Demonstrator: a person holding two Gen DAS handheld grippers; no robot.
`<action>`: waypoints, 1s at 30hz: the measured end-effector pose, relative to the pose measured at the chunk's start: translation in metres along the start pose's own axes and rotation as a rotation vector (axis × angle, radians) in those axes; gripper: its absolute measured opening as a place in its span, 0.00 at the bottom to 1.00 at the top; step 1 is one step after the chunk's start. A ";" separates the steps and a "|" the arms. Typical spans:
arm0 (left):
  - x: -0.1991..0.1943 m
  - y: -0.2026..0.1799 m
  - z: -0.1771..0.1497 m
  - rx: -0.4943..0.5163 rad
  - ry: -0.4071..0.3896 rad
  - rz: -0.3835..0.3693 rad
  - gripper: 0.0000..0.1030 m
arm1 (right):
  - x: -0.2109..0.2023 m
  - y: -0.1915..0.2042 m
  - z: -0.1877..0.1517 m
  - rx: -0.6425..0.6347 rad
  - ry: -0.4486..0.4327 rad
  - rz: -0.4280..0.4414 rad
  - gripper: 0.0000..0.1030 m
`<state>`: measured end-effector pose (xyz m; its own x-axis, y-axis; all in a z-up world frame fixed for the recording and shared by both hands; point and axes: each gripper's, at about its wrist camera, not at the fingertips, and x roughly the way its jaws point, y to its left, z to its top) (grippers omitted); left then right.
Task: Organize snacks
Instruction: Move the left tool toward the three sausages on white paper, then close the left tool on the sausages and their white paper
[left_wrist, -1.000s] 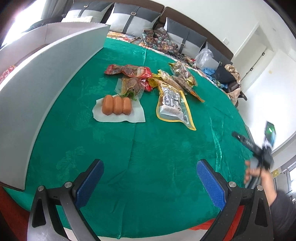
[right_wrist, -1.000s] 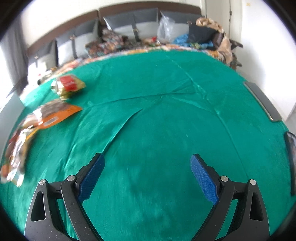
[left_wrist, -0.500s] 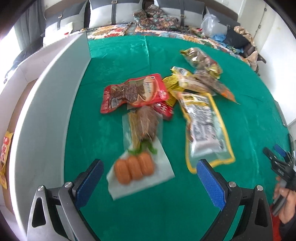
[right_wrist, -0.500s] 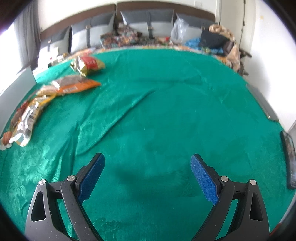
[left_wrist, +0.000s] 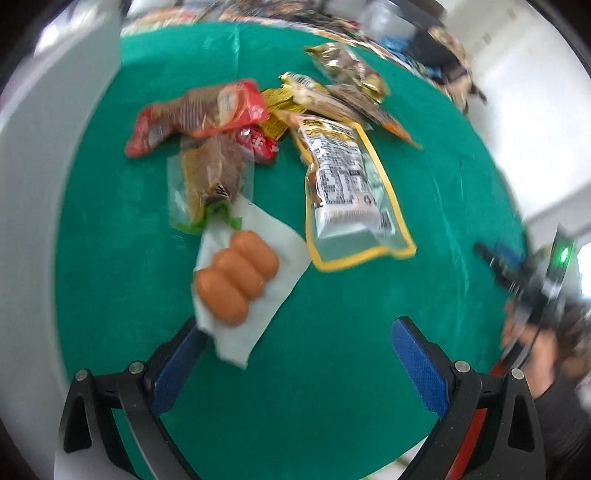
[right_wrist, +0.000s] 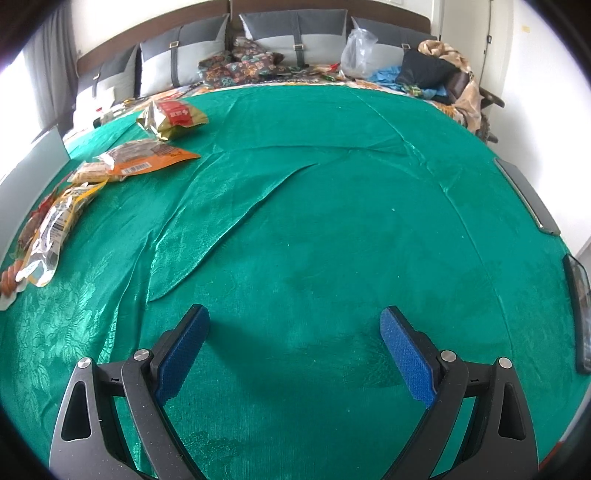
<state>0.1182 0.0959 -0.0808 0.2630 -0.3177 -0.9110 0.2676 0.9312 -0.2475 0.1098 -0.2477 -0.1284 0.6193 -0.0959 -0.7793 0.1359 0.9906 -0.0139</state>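
Observation:
Several snack packs lie on the green tablecloth (left_wrist: 332, 350). A clear pack of three sausages (left_wrist: 236, 280) lies just ahead of my left gripper (left_wrist: 295, 362), its corner over the left fingertip; the jaws stand wide open and hold nothing. Behind it lie a brown snack in clear wrap (left_wrist: 214, 173), a red pack (left_wrist: 199, 114) and a yellow-edged pouch (left_wrist: 347, 199). My right gripper (right_wrist: 293, 350) is open over bare cloth, far right of the snacks. In the right wrist view, an orange pack (right_wrist: 147, 158) and a gold bag (right_wrist: 170, 118) lie at the left.
A tall white box wall (left_wrist: 33, 206) stands along the left of the snacks. A person's hand with the other gripper (left_wrist: 532, 295) shows at the right. Two dark phones or tablets (right_wrist: 524, 192) lie at the table's right edge. A sofa with cushions (right_wrist: 295, 44) is behind.
My left gripper has moved forward and down toward the sausage pack, which now reaches its left fingertip. The right gripper has barely moved, turning slightly. Both stay open.

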 end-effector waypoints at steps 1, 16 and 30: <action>-0.003 -0.001 0.000 0.016 -0.009 0.020 0.96 | 0.000 0.000 0.000 0.001 0.001 -0.001 0.93; 0.016 -0.011 0.030 0.344 0.065 0.251 0.37 | -0.002 -0.004 0.001 0.011 0.000 -0.009 0.93; 0.016 -0.032 -0.005 0.419 0.133 0.303 0.49 | -0.002 -0.004 0.001 0.014 0.001 -0.008 0.93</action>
<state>0.1094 0.0616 -0.0890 0.2734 0.0048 -0.9619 0.5525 0.8178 0.1611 0.1087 -0.2516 -0.1264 0.6171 -0.1036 -0.7800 0.1512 0.9884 -0.0116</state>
